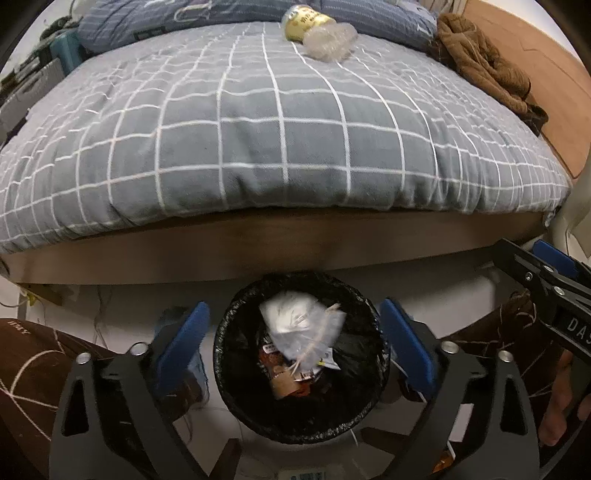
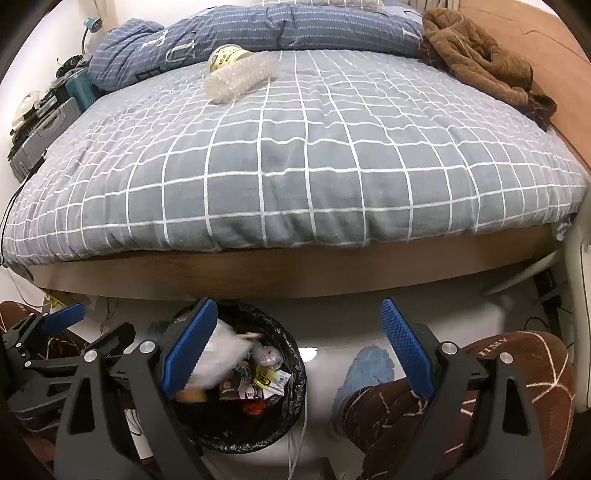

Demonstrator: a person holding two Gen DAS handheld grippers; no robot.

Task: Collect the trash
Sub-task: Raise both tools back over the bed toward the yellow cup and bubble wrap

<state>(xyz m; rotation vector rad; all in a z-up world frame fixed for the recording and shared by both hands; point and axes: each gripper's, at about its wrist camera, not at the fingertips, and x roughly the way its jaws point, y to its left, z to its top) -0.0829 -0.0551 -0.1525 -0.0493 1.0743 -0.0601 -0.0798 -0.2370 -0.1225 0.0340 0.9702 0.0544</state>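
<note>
A round bin lined with a black bag (image 1: 300, 424) (image 2: 291, 413) stands on the floor at the foot of the bed. A clear plastic bag (image 1: 299, 332) (image 2: 225, 354) lies on top of wrappers inside it. My left gripper (image 1: 295, 343) is open and empty, directly above the bin. My right gripper (image 2: 297, 350) is open and empty, just right of the bin. On the bed's far end lie a clear crumpled plastic bottle (image 1: 330, 38) (image 2: 240, 77) and a yellow-labelled container (image 1: 304, 20) (image 2: 227, 57).
The bed has a grey checked duvet (image 1: 258, 140) (image 2: 295, 155), blue pillows (image 2: 258, 29) and a brown garment (image 1: 480, 62) (image 2: 480, 55) at the far right. The person's legs in brown trousers (image 1: 33, 369) (image 2: 461, 406) flank the bin. Suitcases (image 2: 40, 129) stand left.
</note>
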